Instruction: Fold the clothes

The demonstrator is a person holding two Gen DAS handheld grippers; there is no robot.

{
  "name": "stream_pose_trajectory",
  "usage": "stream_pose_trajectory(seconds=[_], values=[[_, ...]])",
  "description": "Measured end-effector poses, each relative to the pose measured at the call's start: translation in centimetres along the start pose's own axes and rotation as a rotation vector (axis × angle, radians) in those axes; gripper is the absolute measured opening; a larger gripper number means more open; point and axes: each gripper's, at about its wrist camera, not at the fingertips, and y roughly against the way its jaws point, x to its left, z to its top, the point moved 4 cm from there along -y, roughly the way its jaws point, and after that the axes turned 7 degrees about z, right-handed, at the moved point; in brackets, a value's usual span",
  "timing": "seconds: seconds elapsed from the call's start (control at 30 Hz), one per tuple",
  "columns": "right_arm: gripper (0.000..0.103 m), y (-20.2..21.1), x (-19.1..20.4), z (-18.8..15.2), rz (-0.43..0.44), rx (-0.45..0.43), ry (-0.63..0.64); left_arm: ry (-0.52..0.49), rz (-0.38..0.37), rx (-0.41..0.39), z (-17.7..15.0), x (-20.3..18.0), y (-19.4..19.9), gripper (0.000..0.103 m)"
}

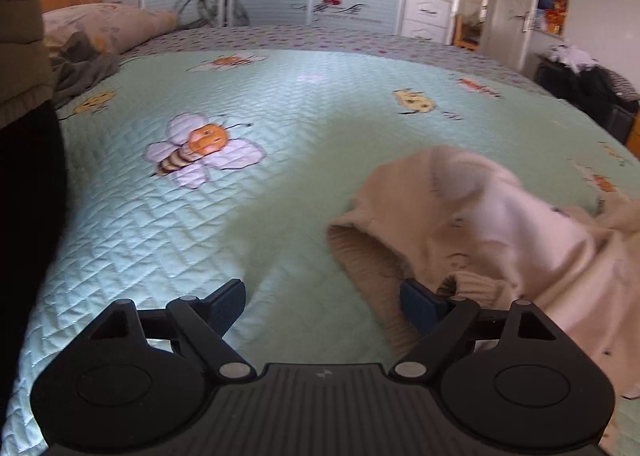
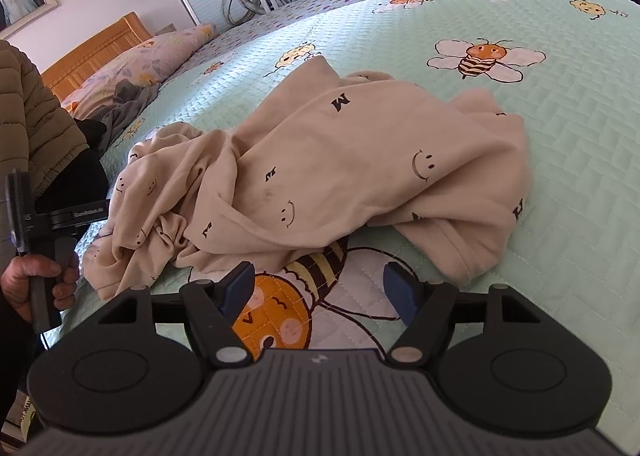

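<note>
Grippers both stood with jaws apart, nothing clamped. Right gripper (image 2: 320, 292) hovered over a bee print at the near edge of the quilt (image 2: 560, 160), just short of the crumpled cream garment (image 2: 320, 160). Left gripper (image 1: 322, 302) had its right pad beside the garment's ribbed cuff (image 1: 368, 268). Pillows (image 2: 140, 68) lay at the far-left corner, by the headboard.

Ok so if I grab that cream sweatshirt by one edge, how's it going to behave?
Probably floppy: the cream sweatshirt lies crumpled in soft folds, so it should sag and trail from one grip. It looks light, likely dragging across the quilted bedspread rather than sliding cleanly. Its ribbed cuff seems thicker, likely an easier pinch.
</note>
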Motion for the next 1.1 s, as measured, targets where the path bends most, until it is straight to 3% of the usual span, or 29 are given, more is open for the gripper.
stream_pose_trajectory(seconds=[0.23,0.4,0.57,0.67,0.77,0.8,1.1], values=[[0.077,-0.1,0.3,-0.2,-0.005,-0.002,0.015,-0.082,0.006,0.08,-0.9,-0.9,0.3,0.086],[0.079,-0.1,0.5,-0.4,-0.015,-0.006,0.019,-0.092,0.033,0.125,-0.3,-1.4,-0.9,0.091],[0.079,0.1,0.5,-0.5,-0.005,-0.002,0.012,-0.048,0.02,0.138,-0.5,-1.3,-1.0,0.087],[0.079,0.0,0.4,-0.5,-0.006,-0.004,0.009,-0.035,0.006,0.131,-0.6,-1.5,-0.4,0.071],[0.082,-0.2,0.7,-0.6,-0.012,-0.005,0.024,-0.011,-0.052,0.131,-0.5,-2.0,0.1,0.036],[0.082,-0.2,0.7,-0.6,-0.014,-0.004,0.03,0.012,-0.084,0.137,-0.5,-2.1,0.1,0.019],[0.082,-0.2,0.5,-0.6,-0.006,-0.005,0.028,0.048,-0.101,0.091,-1.1,-2.2,1.7,0.004]])
